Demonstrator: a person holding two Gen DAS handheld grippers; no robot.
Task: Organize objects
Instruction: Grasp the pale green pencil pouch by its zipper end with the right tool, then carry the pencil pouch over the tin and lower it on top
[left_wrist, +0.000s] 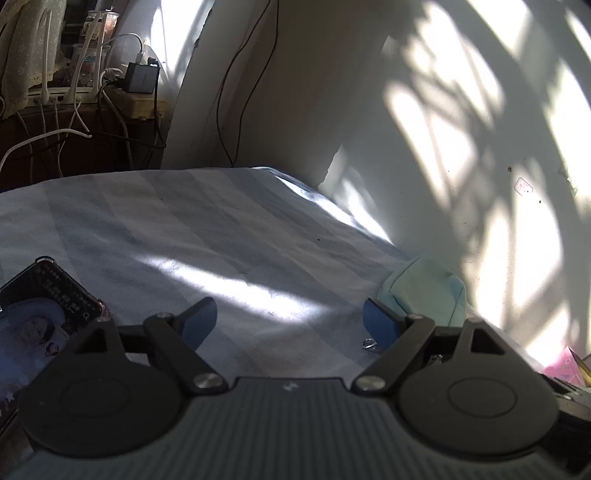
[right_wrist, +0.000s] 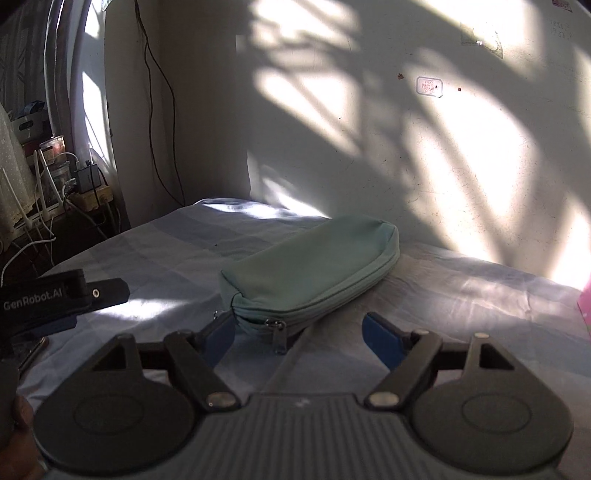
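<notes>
A pale green zipped pouch (right_wrist: 314, 262) lies on the striped blue sheet (right_wrist: 147, 251), close to the wall. Its near end and zipper pull (right_wrist: 279, 336) sit between the fingers of my right gripper (right_wrist: 297, 325), which is open, with the pads clear of the fabric. In the left wrist view the pouch (left_wrist: 428, 291) lies just beyond the right fingertip. My left gripper (left_wrist: 288, 310) is open over bare sheet (left_wrist: 184, 229) and holds nothing. A small metal ring (left_wrist: 369, 344) lies by its right finger. The left gripper (right_wrist: 55, 299) also shows at the left edge of the right wrist view.
A dark printed packet with a picture (left_wrist: 48, 306) lies at the left. A pink object (left_wrist: 565, 365) sits at the right by the sunlit wall (left_wrist: 443, 110). Beyond the bed's far left edge is a power strip with chargers and cables (left_wrist: 122, 88).
</notes>
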